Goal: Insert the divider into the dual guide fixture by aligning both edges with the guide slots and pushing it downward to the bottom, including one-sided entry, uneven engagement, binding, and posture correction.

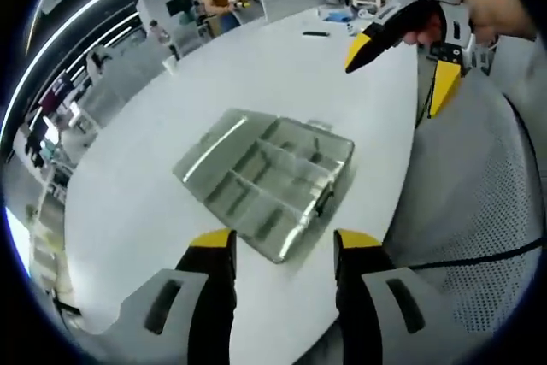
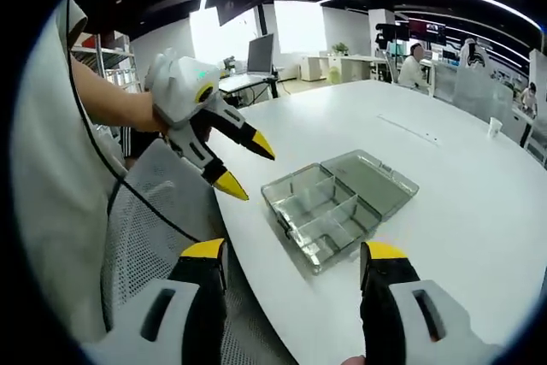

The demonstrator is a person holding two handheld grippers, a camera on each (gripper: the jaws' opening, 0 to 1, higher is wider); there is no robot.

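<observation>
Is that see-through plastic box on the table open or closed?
Open: the clear plastic compartment box has its lid folded flat beside it, dividers exposed.

Small dark item [image 1: 315, 33] on table [image 1: 128, 203] too small to identify.

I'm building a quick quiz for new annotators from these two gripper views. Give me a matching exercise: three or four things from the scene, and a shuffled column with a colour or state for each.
Things:
1. clear compartment box
2. table
3. left gripper
4. mesh chair

States:
A. white, round-edged
B. lid swung open flat
C. grey, beside the table
D. held above the table edge, fingers apart

Pairs: 1-B, 2-A, 3-D, 4-C
</observation>
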